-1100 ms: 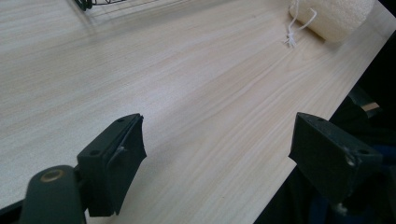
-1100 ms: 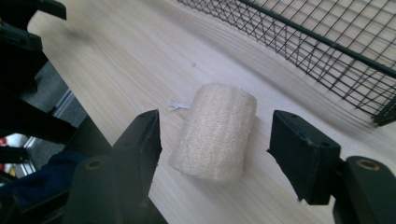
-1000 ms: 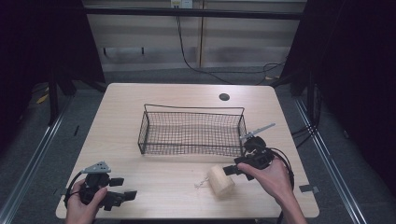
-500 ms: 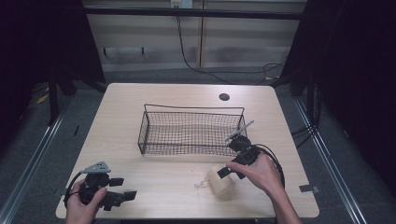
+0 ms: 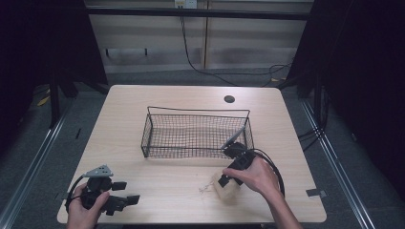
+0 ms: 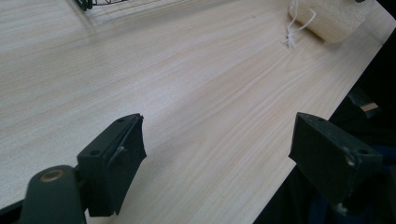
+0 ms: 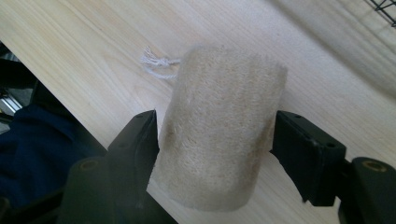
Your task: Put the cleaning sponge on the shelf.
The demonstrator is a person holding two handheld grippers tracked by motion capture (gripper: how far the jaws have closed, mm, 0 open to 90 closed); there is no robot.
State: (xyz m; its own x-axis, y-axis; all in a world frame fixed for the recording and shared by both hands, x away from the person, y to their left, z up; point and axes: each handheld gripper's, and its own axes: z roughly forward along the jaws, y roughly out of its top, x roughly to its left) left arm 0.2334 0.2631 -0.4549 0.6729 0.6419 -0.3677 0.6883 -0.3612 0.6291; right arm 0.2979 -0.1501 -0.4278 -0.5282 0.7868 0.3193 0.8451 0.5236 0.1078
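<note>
Right gripper [image 7: 215, 140] jaws bracket the loofah [image 7: 219, 130], seemingly touching but barely squeezing; soft and near the table [image 5: 181, 176] edge, it could slip or roll off. Left gripper [image 6: 224, 158] spread wide, holding nothing.

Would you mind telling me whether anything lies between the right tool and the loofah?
Nothing visible does. The right tool has its jaws on either side of the loofah, which lies on the table.

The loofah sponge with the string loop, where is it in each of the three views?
High view: the loofah lies near the table's front edge, under the right gripper.
Left gripper view: top right corner.
Right gripper view: centre, between the jaws.
Shared landmark: its white string.
</note>
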